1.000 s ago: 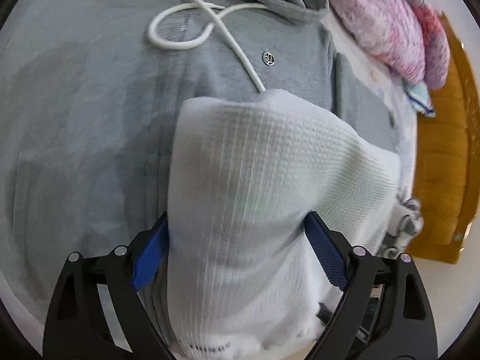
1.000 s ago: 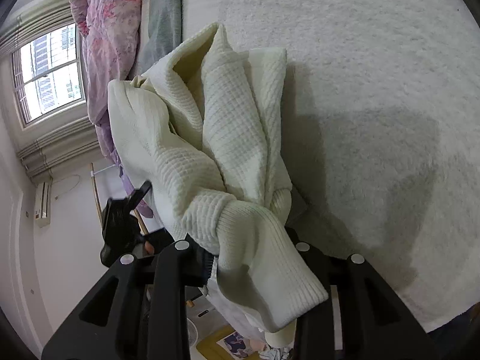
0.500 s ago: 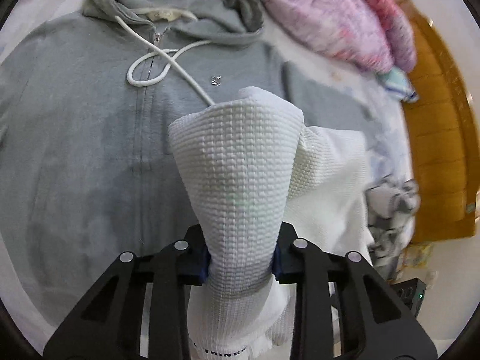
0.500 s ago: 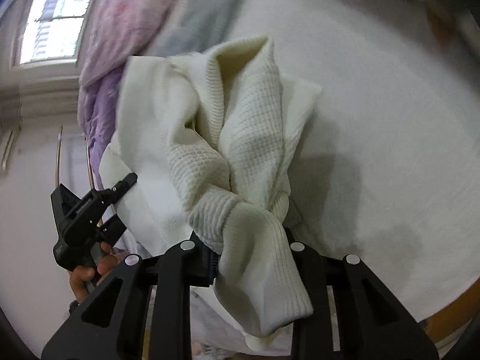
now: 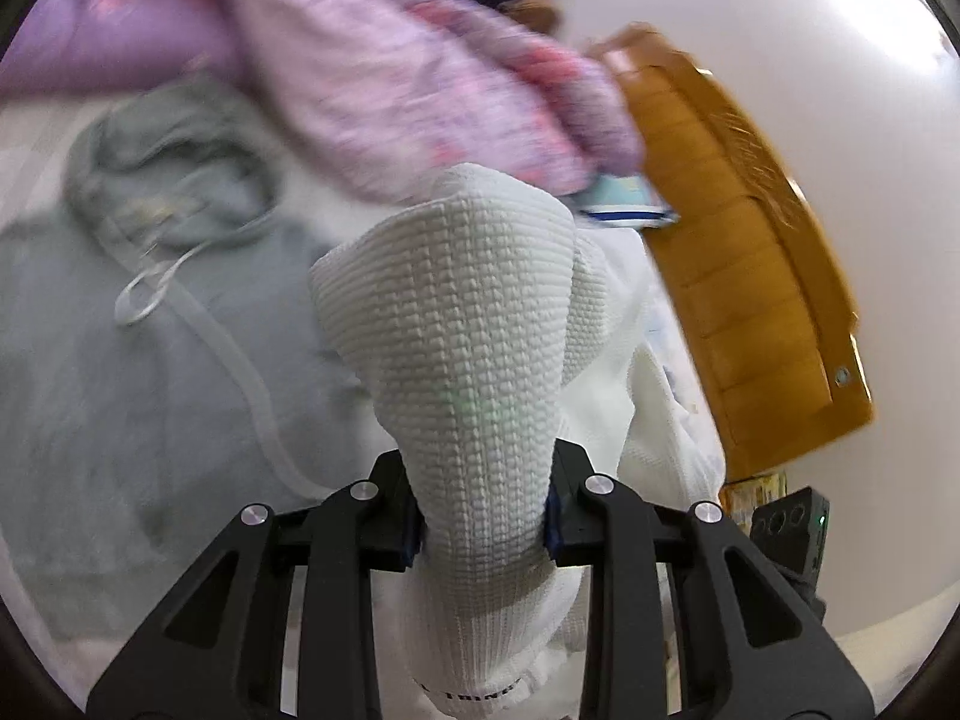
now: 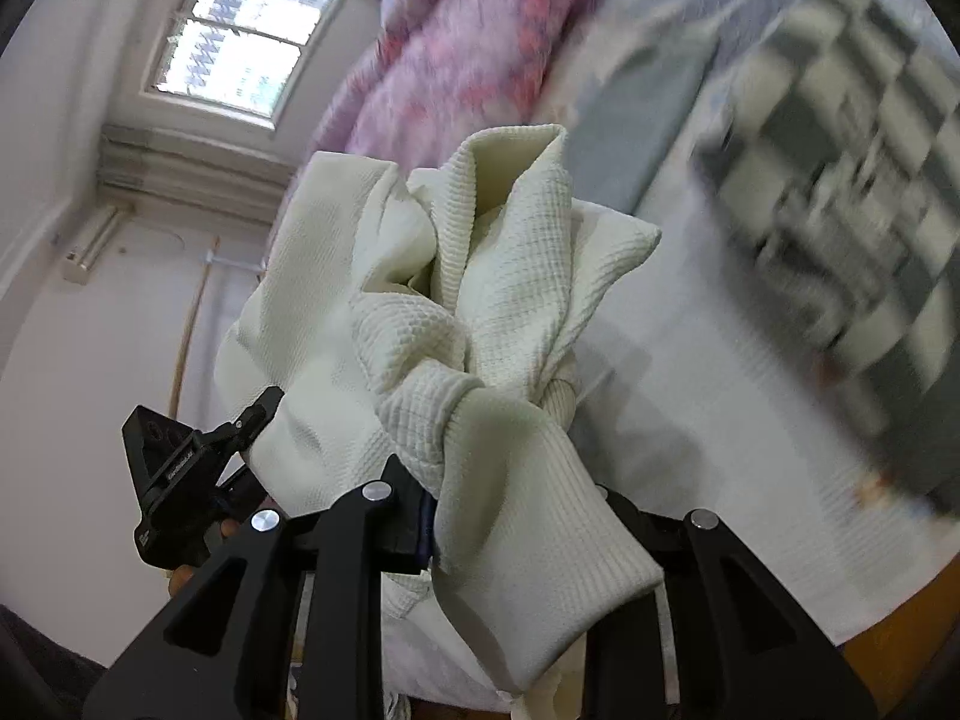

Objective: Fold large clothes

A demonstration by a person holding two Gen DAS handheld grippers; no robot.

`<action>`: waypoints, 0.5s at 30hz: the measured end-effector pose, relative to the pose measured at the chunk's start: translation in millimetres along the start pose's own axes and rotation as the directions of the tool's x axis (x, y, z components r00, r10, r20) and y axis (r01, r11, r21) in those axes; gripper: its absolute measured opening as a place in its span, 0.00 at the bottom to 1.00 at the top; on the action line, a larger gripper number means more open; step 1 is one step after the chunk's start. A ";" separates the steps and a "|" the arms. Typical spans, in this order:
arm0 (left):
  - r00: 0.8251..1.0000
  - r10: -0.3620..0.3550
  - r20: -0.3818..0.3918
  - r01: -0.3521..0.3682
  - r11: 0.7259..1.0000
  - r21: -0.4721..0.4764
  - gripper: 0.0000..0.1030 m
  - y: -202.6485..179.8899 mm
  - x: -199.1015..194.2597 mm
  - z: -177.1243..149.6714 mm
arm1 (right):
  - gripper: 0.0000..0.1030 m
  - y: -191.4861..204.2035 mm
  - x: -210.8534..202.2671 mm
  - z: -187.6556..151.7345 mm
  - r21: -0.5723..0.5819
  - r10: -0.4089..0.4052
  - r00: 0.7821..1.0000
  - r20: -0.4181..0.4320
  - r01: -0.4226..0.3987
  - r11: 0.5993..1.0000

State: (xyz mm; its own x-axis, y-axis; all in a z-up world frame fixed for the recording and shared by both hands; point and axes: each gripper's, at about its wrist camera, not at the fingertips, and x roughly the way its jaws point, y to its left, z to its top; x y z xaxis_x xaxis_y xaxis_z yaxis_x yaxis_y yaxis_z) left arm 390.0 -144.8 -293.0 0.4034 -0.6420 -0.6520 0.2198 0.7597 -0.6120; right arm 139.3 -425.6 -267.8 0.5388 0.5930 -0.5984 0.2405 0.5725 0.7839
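A cream-white waffle-knit garment (image 5: 462, 324) is held up between both grippers above the bed. My left gripper (image 5: 483, 516) is shut on a bunched fold of it, which rises like a cone in front of the camera. My right gripper (image 6: 510, 516) is shut on another bunched part of the same garment (image 6: 480, 300), whose ribbed cuff hangs over the fingers. The left gripper (image 6: 186, 468) also shows in the right wrist view at lower left, beside the hanging cloth.
A grey zip hoodie (image 5: 150, 330) with a white drawstring lies flat on the bed at left. A pink floral quilt (image 5: 390, 78) is piled at the bed's far side. A wooden headboard (image 5: 756, 312) stands right. A checked cloth (image 6: 840, 210) lies on the bed. A window (image 6: 240, 66) is behind.
My left gripper closed on the white garment and lifted it up and back, away from the hoodie. My right gripper rose and turned with its part of the garment, so the window came into view.
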 end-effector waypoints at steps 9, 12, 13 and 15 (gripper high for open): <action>0.984 -0.164 -0.062 0.170 0.981 0.096 0.27 -170.8 130.8 -32.9 | 0.23 -88.6 -155.4 72.1 0.017 -0.129 0.978 0.167 0.128 0.992; 0.982 -0.166 -0.094 0.175 0.979 0.102 0.27 -196.2 182.3 -50.9 | 0.23 -132.9 -175.6 84.7 0.048 -0.172 0.969 0.180 0.166 0.985; 0.981 -0.161 -0.106 0.170 0.981 0.088 0.27 -197.7 199.3 -56.0 | 0.23 -152.1 -176.9 88.8 0.064 -0.185 0.966 0.182 0.176 0.982; 0.982 -0.095 -0.164 0.110 0.991 0.081 0.28 -193.2 244.0 -70.2 | 0.23 -182.0 -175.8 91.6 0.078 -0.225 0.959 0.174 0.214 0.974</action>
State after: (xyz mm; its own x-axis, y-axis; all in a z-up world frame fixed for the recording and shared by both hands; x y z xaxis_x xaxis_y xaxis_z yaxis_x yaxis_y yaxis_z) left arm 383.6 -455.5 -365.2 0.2292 -0.7196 -0.6555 0.3341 0.6906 -0.6414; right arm 74.8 -685.9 -290.1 0.6034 0.3412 -0.7208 0.4126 0.6399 0.6483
